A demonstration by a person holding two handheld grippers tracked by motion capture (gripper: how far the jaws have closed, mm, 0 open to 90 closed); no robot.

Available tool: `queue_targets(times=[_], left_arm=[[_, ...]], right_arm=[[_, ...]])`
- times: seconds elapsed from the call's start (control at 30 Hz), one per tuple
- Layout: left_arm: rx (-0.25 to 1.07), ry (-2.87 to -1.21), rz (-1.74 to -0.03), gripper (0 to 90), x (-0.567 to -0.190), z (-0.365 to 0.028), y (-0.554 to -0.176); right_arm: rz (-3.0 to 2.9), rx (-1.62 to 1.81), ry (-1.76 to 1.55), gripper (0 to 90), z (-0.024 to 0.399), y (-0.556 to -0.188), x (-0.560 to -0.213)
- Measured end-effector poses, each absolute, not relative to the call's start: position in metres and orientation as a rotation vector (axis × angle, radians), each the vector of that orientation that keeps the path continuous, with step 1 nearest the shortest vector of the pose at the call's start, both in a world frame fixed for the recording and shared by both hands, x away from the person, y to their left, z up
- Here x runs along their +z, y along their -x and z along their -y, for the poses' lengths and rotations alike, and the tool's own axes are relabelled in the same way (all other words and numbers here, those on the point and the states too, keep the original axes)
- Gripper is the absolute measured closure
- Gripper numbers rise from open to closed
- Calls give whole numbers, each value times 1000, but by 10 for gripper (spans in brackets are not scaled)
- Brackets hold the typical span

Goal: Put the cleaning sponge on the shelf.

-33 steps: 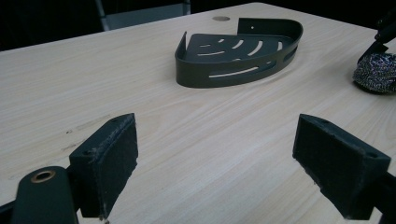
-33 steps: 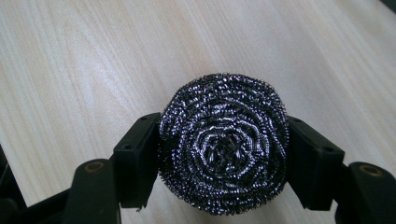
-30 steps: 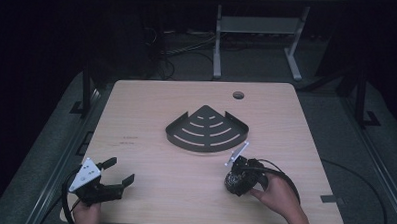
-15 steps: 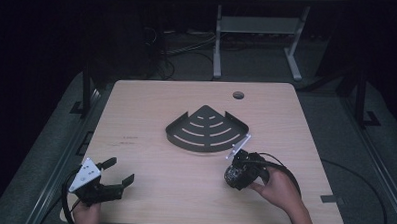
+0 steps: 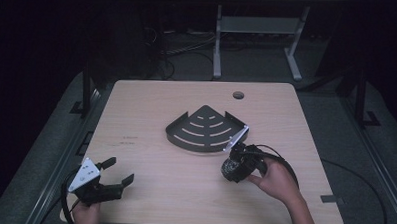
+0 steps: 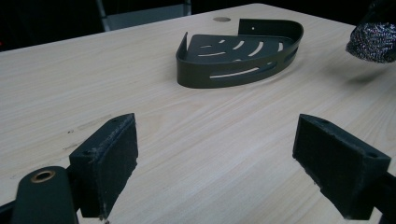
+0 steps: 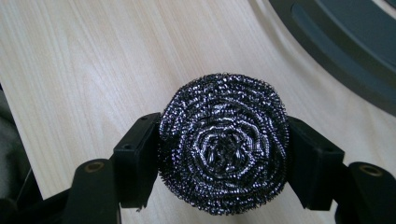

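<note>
Right gripper view: you are clamping the steel-wool scourer (image 7: 223, 142) across its springy, light, snag-prone middle with the right gripper (image 7: 223, 163), while the left gripper (image 6: 215, 163) is gaping empty.

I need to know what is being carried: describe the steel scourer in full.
The steel scourer is a round, puffy pad of coiled, shiny silver-grey wire, wound in a spiral. The right gripper has its two black jaws clamped on the pad's opposite sides. It hangs above the wooden table, near the dark corner tray, not touching it.
</note>
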State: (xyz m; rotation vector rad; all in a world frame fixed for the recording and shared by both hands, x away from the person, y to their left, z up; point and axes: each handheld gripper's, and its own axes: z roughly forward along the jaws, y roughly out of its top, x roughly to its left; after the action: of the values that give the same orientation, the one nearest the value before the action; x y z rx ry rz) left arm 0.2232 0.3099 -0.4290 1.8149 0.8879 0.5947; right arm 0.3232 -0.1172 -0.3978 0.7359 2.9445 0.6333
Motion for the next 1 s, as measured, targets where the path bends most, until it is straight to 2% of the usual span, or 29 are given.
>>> queue_targets(times=[1.0], left_arm=[[598,-1801,-894,135,-428,-312,-223]], right_arm=[[-2988,600,-674,331,95,-356,-375]])
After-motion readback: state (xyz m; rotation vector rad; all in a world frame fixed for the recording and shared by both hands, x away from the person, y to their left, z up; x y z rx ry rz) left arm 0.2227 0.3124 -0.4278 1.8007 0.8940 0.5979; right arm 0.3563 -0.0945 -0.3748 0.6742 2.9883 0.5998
